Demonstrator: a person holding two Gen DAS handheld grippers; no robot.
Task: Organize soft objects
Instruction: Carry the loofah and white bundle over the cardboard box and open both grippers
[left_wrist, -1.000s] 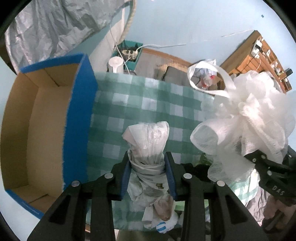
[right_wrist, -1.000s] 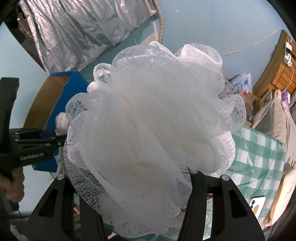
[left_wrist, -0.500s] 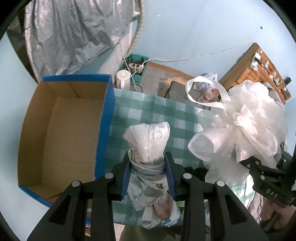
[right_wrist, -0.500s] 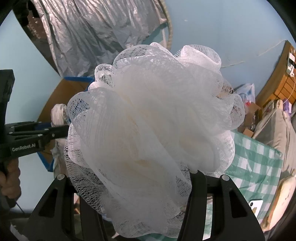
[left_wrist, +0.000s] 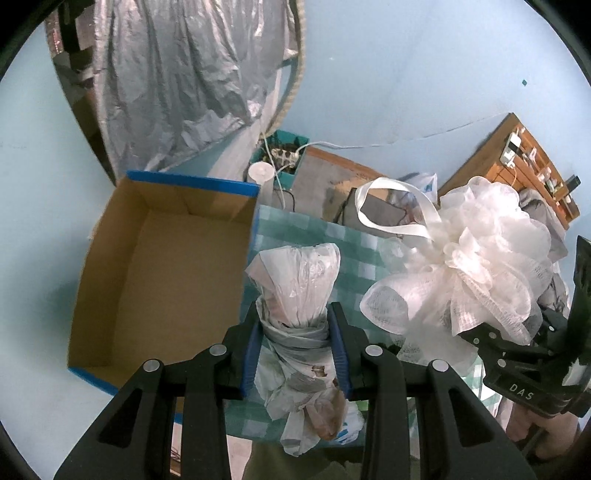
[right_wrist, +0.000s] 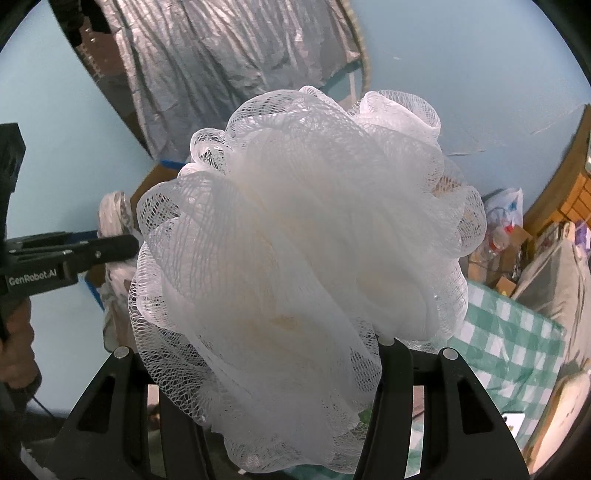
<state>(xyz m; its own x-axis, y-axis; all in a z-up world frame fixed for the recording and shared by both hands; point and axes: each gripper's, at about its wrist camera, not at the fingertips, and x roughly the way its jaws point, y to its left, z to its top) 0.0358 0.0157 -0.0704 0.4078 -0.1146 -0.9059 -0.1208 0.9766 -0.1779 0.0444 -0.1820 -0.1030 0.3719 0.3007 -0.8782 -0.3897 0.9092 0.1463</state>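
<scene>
Left wrist view has us looking down past our left gripper (left_wrist: 295, 347), whose blue pads are clamped on the narrow waist of a bundle of plastic bags (left_wrist: 299, 295). We hold the bundle in the air above the edge of a bench covered in a green checked cloth (left_wrist: 343, 236); its crumpled top points away from us and its loose tail hangs below the fingers. Just to the left of the bundle sits an open cardboard box (left_wrist: 155, 277) with a blue rim, its brown floor bare. To the right, our right gripper (left_wrist: 491, 336) carries a white mesh bath pouf (left_wrist: 476, 254), its ribbon loop (left_wrist: 388, 206) arching up toward the far end of the cloth.

From the right wrist view, the pouf (right_wrist: 303, 243) fills most of the picture, squeezed at its base between the two black fingers (right_wrist: 391, 354). At far left we see the left gripper (right_wrist: 110, 247) sideways, closed on the bundle (right_wrist: 114, 218).
</scene>
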